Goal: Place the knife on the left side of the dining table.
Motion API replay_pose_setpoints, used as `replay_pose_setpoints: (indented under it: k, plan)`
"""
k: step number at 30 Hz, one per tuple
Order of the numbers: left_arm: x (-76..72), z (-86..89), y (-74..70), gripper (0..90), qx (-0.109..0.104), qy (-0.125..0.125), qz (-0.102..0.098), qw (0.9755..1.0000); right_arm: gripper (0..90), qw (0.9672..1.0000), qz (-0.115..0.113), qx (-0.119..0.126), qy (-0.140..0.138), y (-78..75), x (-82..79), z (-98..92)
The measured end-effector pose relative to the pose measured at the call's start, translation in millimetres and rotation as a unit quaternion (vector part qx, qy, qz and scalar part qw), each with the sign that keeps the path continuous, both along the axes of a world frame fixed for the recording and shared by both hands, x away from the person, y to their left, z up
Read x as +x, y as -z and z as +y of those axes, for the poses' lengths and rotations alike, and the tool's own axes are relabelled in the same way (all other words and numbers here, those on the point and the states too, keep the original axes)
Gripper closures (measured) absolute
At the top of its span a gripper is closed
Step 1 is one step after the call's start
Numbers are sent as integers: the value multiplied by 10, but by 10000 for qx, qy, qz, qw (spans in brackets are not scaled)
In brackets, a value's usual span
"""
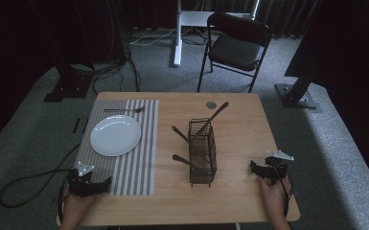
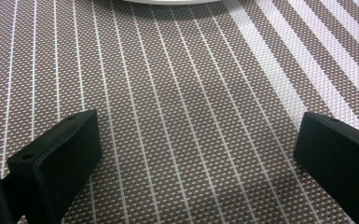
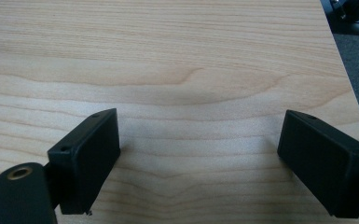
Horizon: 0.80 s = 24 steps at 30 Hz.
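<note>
A white plate (image 1: 115, 135) lies on a grey striped placemat (image 1: 139, 158) on the table's left half, with a fork (image 1: 124, 110) on the mat beyond it. A black wire basket (image 1: 202, 153) stands mid-table with three dark utensils (image 1: 213, 116) leaning out of it. My left gripper (image 1: 104, 182) rests at the mat's near left corner, open, nothing between its jaws. In the left gripper view my left gripper (image 2: 198, 140) stands over the mat's weave, with the plate's rim (image 2: 172, 1) at the top. My right gripper (image 1: 255, 167) sits open on bare wood right of the basket; in the right gripper view my right gripper (image 3: 198, 140) is wide apart.
The wooden table (image 1: 239, 206) has a small round grey disc (image 1: 211, 104) near its far edge. A black folding chair (image 1: 237, 45) stands beyond the table. Cables trail off the table's left side (image 1: 28, 184). The table's right edge lies close to my right gripper.
</note>
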<state>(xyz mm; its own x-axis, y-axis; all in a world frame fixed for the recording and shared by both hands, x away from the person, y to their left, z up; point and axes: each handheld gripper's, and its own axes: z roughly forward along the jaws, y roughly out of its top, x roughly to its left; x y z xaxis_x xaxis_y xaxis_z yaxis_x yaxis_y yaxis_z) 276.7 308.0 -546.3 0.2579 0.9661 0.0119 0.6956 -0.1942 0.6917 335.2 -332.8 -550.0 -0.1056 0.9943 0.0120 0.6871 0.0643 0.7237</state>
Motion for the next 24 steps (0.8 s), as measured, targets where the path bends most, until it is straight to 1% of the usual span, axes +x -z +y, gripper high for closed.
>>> replay_pose_setpoints:
  k: [11, 14, 17, 24]
  plan:
    - [0, 0, -1, 10, 7, 5, 4, 10000, 123, 10000, 0, -2, 0, 0, 0, 0]
    - [5, -1, -8, 10, 21, 1, 44, 10000, 123, 10000, 0, 0, 1, 0, 0, 0]
    - [5, 0, -8, 10, 19, 7, 38, 10000, 123, 10000, 0, 0, 0, 0, 0, 0]
    - [6, 3, -18, 29, 16, 54, 50, 10000, 123, 10000, 0, -2, 0, 0, 0, 0]
